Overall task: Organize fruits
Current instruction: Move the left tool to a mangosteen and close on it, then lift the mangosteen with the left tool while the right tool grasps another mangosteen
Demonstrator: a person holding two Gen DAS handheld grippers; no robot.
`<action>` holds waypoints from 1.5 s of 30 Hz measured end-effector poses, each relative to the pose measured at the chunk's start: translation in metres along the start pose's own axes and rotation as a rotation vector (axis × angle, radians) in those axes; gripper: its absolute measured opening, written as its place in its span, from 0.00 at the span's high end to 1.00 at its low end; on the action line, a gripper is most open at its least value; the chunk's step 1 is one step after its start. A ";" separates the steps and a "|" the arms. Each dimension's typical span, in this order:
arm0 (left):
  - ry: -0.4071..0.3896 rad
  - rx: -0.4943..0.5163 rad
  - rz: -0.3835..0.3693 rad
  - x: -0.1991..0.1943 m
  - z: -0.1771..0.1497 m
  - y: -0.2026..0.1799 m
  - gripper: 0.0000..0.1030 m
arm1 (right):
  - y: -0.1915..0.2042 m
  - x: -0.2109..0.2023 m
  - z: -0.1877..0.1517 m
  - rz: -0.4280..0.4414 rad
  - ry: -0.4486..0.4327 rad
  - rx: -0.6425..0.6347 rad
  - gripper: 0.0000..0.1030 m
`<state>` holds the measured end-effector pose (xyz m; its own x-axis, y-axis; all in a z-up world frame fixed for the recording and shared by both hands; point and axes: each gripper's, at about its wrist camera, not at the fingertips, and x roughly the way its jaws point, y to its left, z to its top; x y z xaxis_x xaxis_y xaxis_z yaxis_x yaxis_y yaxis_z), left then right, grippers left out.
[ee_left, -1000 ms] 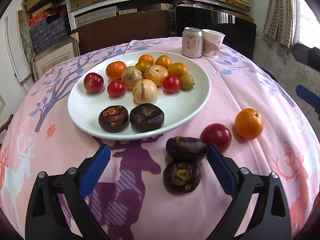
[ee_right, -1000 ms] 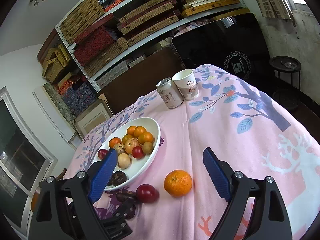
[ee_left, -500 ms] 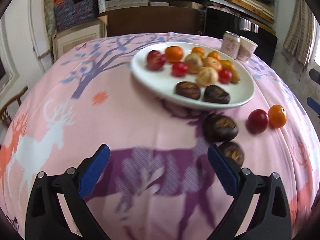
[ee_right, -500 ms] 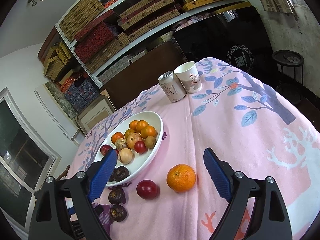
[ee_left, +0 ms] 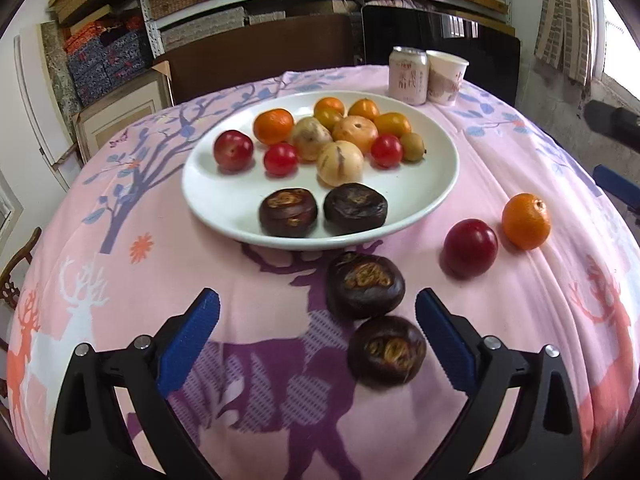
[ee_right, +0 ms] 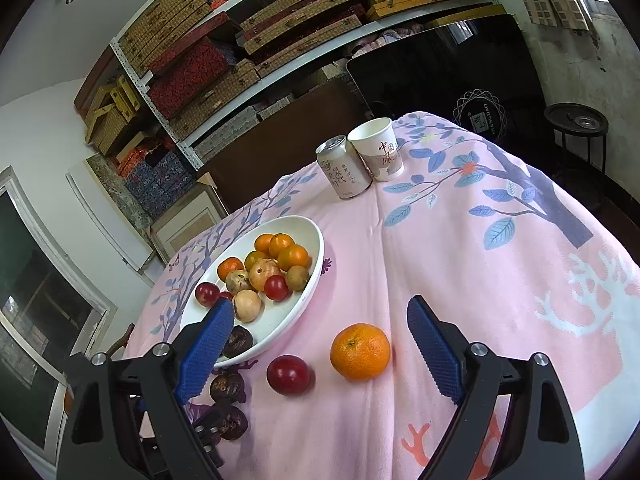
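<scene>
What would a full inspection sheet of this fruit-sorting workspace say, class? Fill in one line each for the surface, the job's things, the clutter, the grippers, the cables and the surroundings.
Surface: round table under a pink deer-print cloth.
Job's things: white plate holding oranges, red fruits, pale round fruits and two dark fruits; still on the cloth are two dark fruits, a red fruit and an orange.
Clutter: drink can and paper cup touching behind the plate.
Grippers: left gripper open, empty; right gripper open, empty.
Cables: nothing seen.
Surroundings: shelves of boxes, dark chair back.
</scene>
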<state>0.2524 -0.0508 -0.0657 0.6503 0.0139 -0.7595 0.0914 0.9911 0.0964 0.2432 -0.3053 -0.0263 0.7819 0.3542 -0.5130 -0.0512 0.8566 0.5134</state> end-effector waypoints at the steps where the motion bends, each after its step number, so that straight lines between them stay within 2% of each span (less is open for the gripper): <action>1: 0.010 -0.008 -0.004 0.005 0.002 0.000 0.06 | 0.000 0.000 0.000 0.001 0.002 0.000 0.13; 5: 0.029 -0.041 -0.031 0.018 0.007 0.004 0.07 | 0.003 0.000 -0.002 0.005 0.004 -0.009 0.13; 6: 0.033 -0.044 -0.033 0.020 0.007 0.005 0.11 | 0.004 0.001 -0.002 0.004 0.005 -0.013 0.13; 7: 0.040 -0.042 -0.044 0.023 0.006 0.006 0.16 | 0.004 0.002 -0.002 0.003 0.008 -0.015 0.13; 8: 0.054 -0.043 -0.068 0.026 0.005 0.008 0.29 | 0.004 0.002 -0.003 0.002 0.011 -0.015 0.13; 10: 0.047 -0.066 -0.101 0.025 0.003 0.014 0.36 | 0.004 0.003 -0.003 0.001 0.016 -0.014 0.13; 12: 0.039 -0.062 -0.107 0.022 0.002 0.019 0.58 | 0.004 0.005 -0.003 -0.001 0.019 -0.013 0.13; 17: 0.030 -0.040 -0.035 0.011 -0.017 0.044 0.57 | 0.005 0.007 -0.005 0.003 0.031 -0.019 0.13; 21: 0.038 -0.135 -0.003 0.004 -0.030 0.086 0.58 | 0.019 0.010 -0.013 0.020 0.053 -0.074 0.13; 24: 0.040 -0.182 -0.011 0.005 -0.029 0.101 0.57 | 0.045 0.017 -0.031 0.052 0.103 -0.200 0.13; 27: 0.039 -0.141 0.015 0.007 -0.028 0.095 0.57 | 0.078 0.024 -0.058 0.103 0.180 -0.362 0.13; 30: 0.043 -0.152 -0.009 0.008 -0.029 0.098 0.57 | 0.109 0.031 -0.090 0.084 0.219 -0.540 0.14; 33: 0.042 -0.158 -0.010 0.008 -0.029 0.097 0.57 | 0.126 0.042 -0.114 0.043 0.261 -0.648 0.24; 35: 0.043 -0.153 -0.005 0.008 -0.028 0.096 0.57 | 0.130 0.049 -0.121 0.030 0.295 -0.661 0.36; 40: 0.044 -0.162 -0.009 0.009 -0.028 0.096 0.56 | 0.137 0.061 -0.124 -0.013 0.315 -0.650 0.39; 45: 0.045 -0.164 -0.010 0.009 -0.027 0.096 0.56 | 0.140 0.076 -0.127 -0.027 0.364 -0.630 0.53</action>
<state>0.2464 0.0480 -0.0807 0.6152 0.0060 -0.7884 -0.0287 0.9995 -0.0147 0.2166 -0.1104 -0.0811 0.5374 0.3381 -0.7726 -0.4684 0.8815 0.0598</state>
